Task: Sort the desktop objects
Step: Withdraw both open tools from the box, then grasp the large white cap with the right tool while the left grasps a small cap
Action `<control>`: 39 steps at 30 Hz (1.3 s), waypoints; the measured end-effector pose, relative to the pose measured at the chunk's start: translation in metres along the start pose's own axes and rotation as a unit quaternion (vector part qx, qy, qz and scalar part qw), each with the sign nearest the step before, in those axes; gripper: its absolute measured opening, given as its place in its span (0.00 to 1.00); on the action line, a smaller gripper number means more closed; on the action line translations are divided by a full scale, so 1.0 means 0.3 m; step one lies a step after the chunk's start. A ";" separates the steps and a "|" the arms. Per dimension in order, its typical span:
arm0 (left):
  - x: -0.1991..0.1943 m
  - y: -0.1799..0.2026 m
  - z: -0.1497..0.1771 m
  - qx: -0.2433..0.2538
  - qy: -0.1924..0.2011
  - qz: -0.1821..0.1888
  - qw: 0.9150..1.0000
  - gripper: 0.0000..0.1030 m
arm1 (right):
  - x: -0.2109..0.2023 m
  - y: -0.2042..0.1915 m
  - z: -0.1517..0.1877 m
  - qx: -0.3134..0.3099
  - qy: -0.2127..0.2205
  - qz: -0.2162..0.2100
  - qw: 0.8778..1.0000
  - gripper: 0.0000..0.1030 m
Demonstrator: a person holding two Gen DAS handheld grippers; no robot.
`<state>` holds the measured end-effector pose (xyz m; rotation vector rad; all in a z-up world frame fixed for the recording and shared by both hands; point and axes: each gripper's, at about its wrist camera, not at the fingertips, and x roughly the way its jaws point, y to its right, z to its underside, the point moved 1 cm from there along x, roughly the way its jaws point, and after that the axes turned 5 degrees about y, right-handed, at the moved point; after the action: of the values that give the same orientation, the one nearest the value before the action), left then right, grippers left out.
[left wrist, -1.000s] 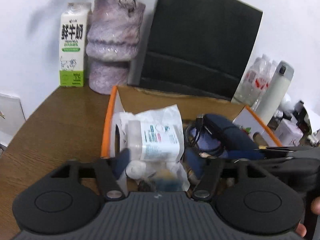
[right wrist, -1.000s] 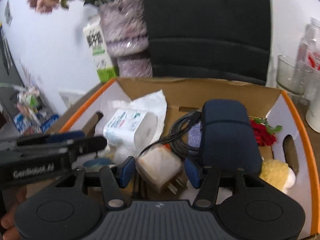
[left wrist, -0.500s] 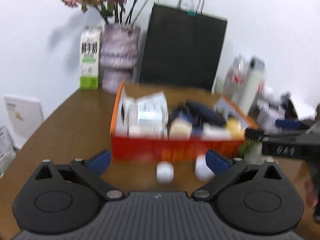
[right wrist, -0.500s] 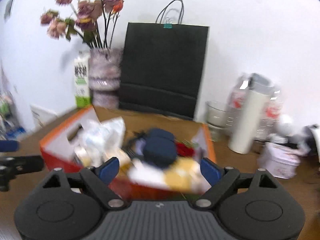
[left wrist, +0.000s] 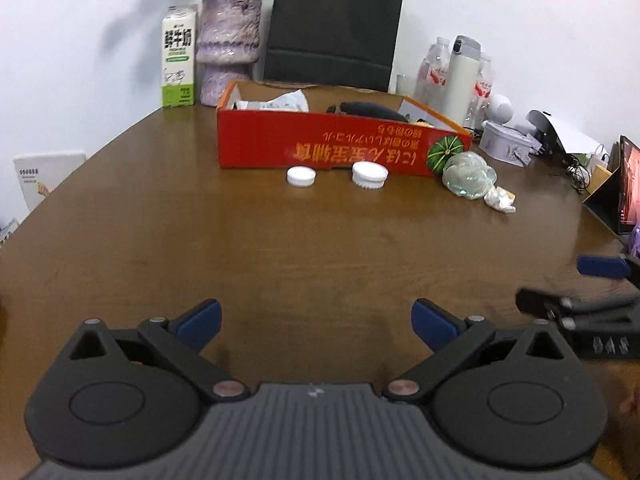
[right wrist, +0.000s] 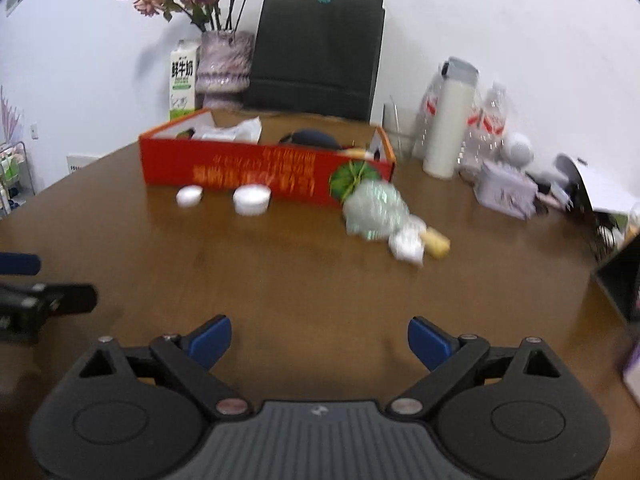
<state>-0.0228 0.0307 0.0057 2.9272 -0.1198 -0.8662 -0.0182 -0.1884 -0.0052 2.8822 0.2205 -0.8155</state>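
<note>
A red cardboard box [left wrist: 336, 148] [right wrist: 256, 168] holding several items stands at the back of the brown table. In front of it lie two white lids [left wrist: 301, 177] [left wrist: 369, 174], a crumpled clear plastic bag [left wrist: 468, 176] and a small white-and-tan piece [left wrist: 499, 199]. The same lids [right wrist: 189, 195] [right wrist: 251, 198] and bag [right wrist: 374, 210] show in the right wrist view. My left gripper [left wrist: 316, 322] is open and empty over bare table near the front. My right gripper [right wrist: 319, 338] is open and empty, also near the front.
A milk carton [left wrist: 178, 56], a purple vase with dried flowers [left wrist: 228, 48] and a black paper bag [left wrist: 334, 26] stand behind the box. A white flask [left wrist: 462, 76], water bottles and a tin [left wrist: 505, 146] crowd the right. A dark screen [left wrist: 624, 188] stands at the right edge.
Both grippers have pulled back and up from inside the box to the front of the table. Both jaws have opened wide and are empty.
</note>
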 end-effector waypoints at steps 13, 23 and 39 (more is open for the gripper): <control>-0.015 -0.005 0.051 0.000 -0.005 -0.009 1.000 1.00 | -0.079 -0.013 0.123 0.046 0.014 -0.010 0.999 0.96; 0.003 -0.001 0.040 0.010 -0.010 -0.002 1.000 1.00 | -0.076 0.013 0.124 0.075 0.026 0.001 0.997 0.96; 0.471 -0.019 -0.317 0.094 0.002 0.030 0.995 0.63 | 0.274 0.031 -0.218 0.056 0.019 -0.095 0.994 0.76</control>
<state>0.1476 0.0280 0.0083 3.0789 -0.3043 -0.8858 0.0859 -0.1778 0.0074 3.0178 0.4751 -0.8281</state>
